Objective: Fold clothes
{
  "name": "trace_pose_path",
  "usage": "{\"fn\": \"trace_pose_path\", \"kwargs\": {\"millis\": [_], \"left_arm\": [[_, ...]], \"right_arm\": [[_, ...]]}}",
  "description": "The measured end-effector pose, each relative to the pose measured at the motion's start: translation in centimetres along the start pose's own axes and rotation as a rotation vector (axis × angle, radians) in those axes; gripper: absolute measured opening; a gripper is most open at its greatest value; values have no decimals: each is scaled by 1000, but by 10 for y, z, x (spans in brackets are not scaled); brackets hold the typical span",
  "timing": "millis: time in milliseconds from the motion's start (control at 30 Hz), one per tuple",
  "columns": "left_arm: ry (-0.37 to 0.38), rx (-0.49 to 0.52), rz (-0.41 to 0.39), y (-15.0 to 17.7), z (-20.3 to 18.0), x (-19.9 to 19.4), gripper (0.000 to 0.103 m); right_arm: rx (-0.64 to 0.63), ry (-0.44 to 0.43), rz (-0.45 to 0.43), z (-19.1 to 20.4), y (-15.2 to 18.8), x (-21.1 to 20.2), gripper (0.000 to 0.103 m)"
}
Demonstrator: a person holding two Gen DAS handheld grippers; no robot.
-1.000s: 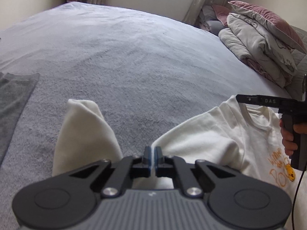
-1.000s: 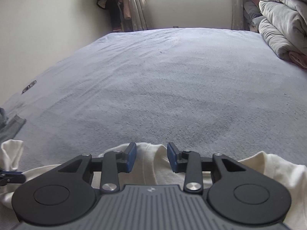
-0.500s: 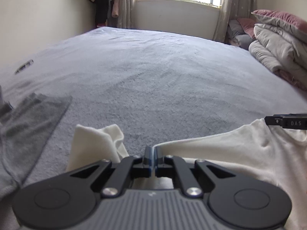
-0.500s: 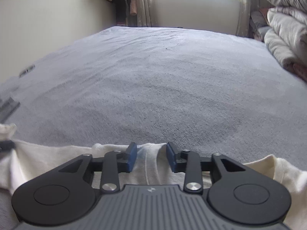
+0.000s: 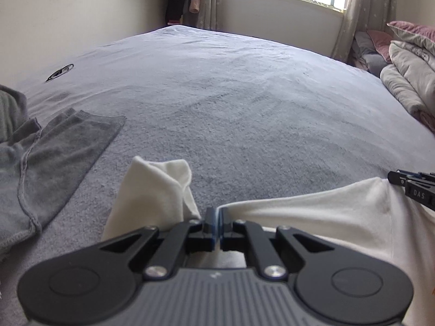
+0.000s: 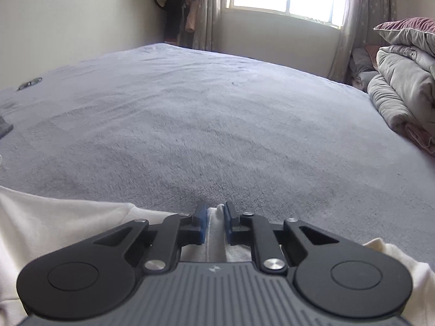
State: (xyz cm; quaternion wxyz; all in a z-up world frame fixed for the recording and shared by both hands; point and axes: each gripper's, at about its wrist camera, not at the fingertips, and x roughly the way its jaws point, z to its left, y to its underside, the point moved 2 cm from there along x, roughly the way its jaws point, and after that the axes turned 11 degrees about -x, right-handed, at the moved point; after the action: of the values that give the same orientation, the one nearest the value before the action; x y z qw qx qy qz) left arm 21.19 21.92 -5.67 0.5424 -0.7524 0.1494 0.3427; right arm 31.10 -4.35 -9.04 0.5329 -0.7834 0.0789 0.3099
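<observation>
Pinching white T-shirt [image 5: 312, 212] along its top edge: left gripper [image 5: 214, 214] fully closed on fabric, right gripper [image 6: 213, 212] nearly closed around the collar. Soft, light, limp; hold seams. Shirt at bed's [image 5: 231, 103] near edge; grey garment [image 5: 54, 146] farther left.

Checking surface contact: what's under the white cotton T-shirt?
Grey fleece bed cover lies around the white cotton T-shirt; directly beneath is covered. Left gripper and right gripper pinch it.
</observation>
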Motion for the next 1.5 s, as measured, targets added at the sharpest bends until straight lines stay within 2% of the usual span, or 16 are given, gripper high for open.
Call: {"fn": "trace_pose_path", "kwargs": {"millis": [67, 133, 200, 267, 333, 367, 433, 467, 700, 867, 1033, 1133, 1233, 1333, 1400, 1500], "left_arm": [[2, 35, -7, 2, -2, 3, 6], [9, 55, -22, 3, -2, 2, 10], [14, 70, -39, 2, -3, -1, 22], [-7, 74, -68, 0, -5, -7, 41], [-23, 75, -112, -3, -8, -17, 48], [-20, 74, -128, -5, -11, -23, 56], [0, 60, -144, -6, -18, -34, 68], [17, 48, -145, -5, -22, -40, 70], [174, 55, -40, 30, -77, -77, 75], [308, 39, 89, 73, -121, -99, 80], [374, 76, 175, 120, -154, -114, 81], [385, 121, 187, 143, -161, -124, 83], [380, 198, 168, 160, -159, -139, 84], [393, 239, 167, 168, -152, -152, 85], [414, 237, 154, 174, -144, -157, 88], [432, 222, 111, 186, -135, -161, 89]], "right_arm": [[-8, 9, 9, 1, -1, 1, 18], [0, 23, 19, 0, -3, -4, 26], [17, 35, 28, -3, -4, -11, 38], [28, 38, 25, -9, -2, -25, 42], [23, 46, 18, -17, 4, -41, 47], [19, 62, 20, -23, 8, -50, 48], [21, 97, 27, -38, 17, -68, 48], [29, 111, 32, -47, 23, -78, 48], [94, 225, 87, -115, 72, -158, 49], [127, 318, 183, -159, 107, -220, 49], [182, 385, 239, -181, 148, -274, 52], [218, 420, 275, -189, 172, -298, 52], [311, 447, 261, -203, 195, -319, 53], [463, 425, 215, -218, 216, -329, 53], [562, 381, 189, -224, 226, -326, 53], [628, 321, 200, -225, 234, -315, 53]]}}
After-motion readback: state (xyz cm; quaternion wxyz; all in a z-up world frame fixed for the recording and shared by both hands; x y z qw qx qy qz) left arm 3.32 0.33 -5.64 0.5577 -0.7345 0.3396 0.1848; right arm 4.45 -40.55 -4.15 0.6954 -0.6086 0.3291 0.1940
